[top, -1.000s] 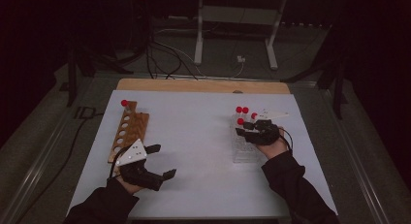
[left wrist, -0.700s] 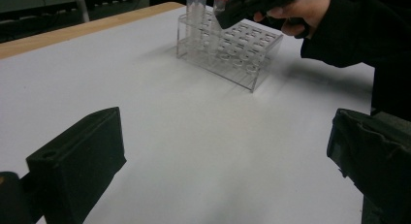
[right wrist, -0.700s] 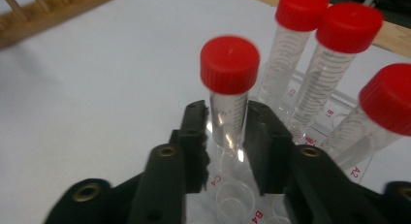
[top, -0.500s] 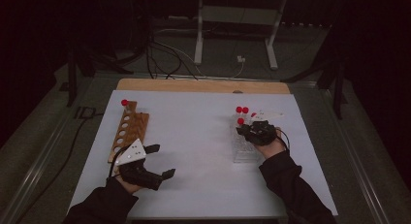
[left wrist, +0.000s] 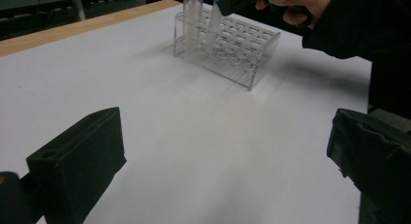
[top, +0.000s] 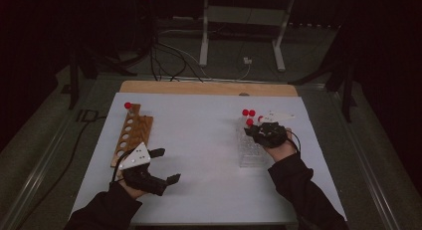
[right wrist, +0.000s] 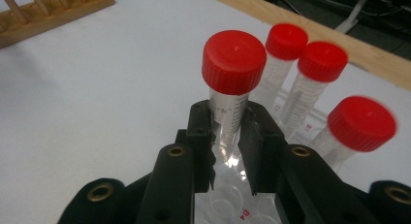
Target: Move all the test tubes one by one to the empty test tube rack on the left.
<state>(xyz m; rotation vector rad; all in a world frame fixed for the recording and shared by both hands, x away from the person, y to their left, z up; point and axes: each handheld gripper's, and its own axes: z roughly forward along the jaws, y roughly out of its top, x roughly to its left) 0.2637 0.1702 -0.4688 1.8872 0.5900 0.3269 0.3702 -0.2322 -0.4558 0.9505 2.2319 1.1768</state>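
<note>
My right gripper (right wrist: 227,132) is shut on a clear tube with a red cap (right wrist: 232,78), which stands upright over the clear plastic rack (top: 249,153). Three more red-capped tubes (right wrist: 320,64) stand just behind it in that rack. In the high view the right gripper (top: 256,132) is at the rack's far end, on the right of the table. My left gripper (top: 168,165) is open at the near left, beside the wooden rack (top: 130,135). One red-capped tube (top: 128,105) stands at that rack's far end. Nothing lies between the left gripper's (left wrist: 225,161) jaws.
A white sheet (top: 199,140) covers the table, with a wooden strip (top: 209,87) along its far edge. Cables and a metal stand (top: 239,36) lie on the dark floor beyond. The clear rack (left wrist: 228,49) has several vacant holes on its near side.
The right gripper has shifted slightly left at the clear rack and looks narrower, its jaws drawn in around the tube. The left hand has kept still.
</note>
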